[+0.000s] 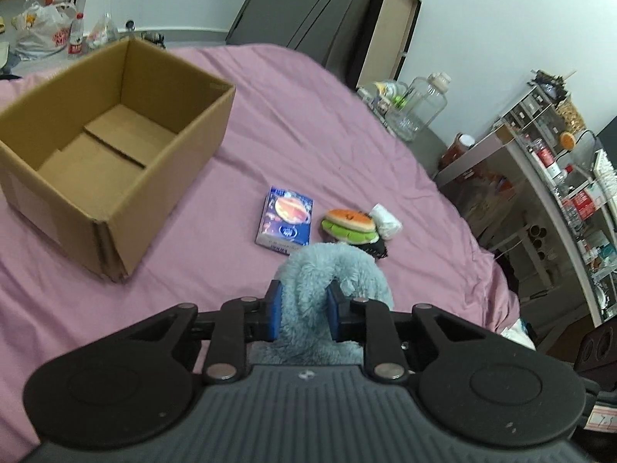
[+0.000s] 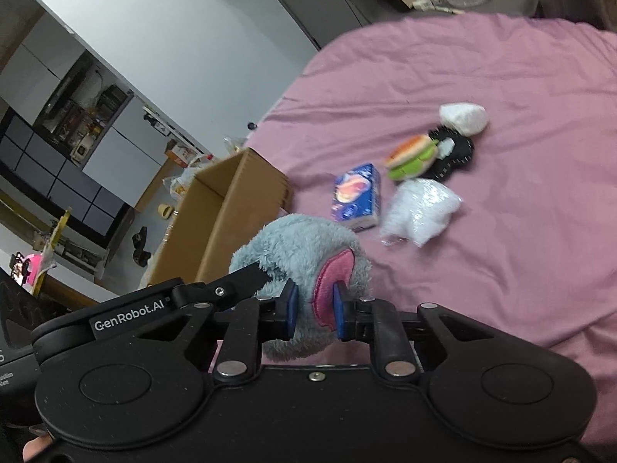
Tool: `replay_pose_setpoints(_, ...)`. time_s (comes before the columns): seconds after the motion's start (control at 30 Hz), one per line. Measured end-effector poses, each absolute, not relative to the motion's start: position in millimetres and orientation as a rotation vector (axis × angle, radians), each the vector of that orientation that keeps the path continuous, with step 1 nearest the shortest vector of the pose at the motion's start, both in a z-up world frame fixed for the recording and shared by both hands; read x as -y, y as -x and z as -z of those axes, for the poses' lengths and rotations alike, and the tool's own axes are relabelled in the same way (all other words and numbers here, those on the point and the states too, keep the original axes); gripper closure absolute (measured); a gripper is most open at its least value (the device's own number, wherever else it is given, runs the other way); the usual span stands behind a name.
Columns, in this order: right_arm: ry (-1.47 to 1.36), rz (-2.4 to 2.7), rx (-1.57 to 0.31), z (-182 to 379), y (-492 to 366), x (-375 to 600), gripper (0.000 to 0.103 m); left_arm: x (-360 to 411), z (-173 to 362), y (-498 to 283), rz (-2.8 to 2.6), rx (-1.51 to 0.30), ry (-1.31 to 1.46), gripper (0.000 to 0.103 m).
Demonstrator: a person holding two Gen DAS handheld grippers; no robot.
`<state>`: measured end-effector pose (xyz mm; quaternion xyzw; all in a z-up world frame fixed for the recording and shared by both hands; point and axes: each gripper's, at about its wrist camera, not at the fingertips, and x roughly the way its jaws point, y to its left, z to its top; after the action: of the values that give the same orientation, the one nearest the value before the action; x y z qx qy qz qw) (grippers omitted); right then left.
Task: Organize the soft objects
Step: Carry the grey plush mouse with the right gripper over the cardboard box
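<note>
Both grippers hold the same fluffy grey-blue plush toy above the pink bed. My left gripper point(image 1: 303, 310) is shut on the plush point(image 1: 327, 270). My right gripper point(image 2: 313, 308) is shut on its pink-lined ear part point(image 2: 331, 281); the left gripper's finger reaches into the plush point(image 2: 300, 247) from the left. On the bed lie a burger plush point(image 1: 349, 223) point(image 2: 410, 156), a tissue pack point(image 1: 285, 222) point(image 2: 356, 200), a white soft bundle point(image 1: 385, 220) point(image 2: 462, 117), a black soft item point(image 2: 451, 158) and a clear-wrapped white item point(image 2: 418, 210). An open, empty cardboard box point(image 1: 115, 146) point(image 2: 227, 208) stands on the bed to the left.
The pink bed sheet point(image 1: 308, 123) spreads around the objects. A shelf unit with bottles point(image 1: 559, 177) and a glass jar point(image 1: 420, 108) stand off the bed's right side. Bags and a bottle point(image 1: 75, 32) sit beyond the box.
</note>
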<state>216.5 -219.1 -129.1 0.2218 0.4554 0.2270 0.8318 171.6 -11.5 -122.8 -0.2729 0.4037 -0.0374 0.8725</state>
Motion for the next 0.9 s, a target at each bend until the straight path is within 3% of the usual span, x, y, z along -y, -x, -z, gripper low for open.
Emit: replay_pose_setpoints(0.9, -0.432, -0.492, -0.824, 79, -212, 146, 0.085, -53, 65, -150, 0.076, -0.723, 0.593, 0.081)
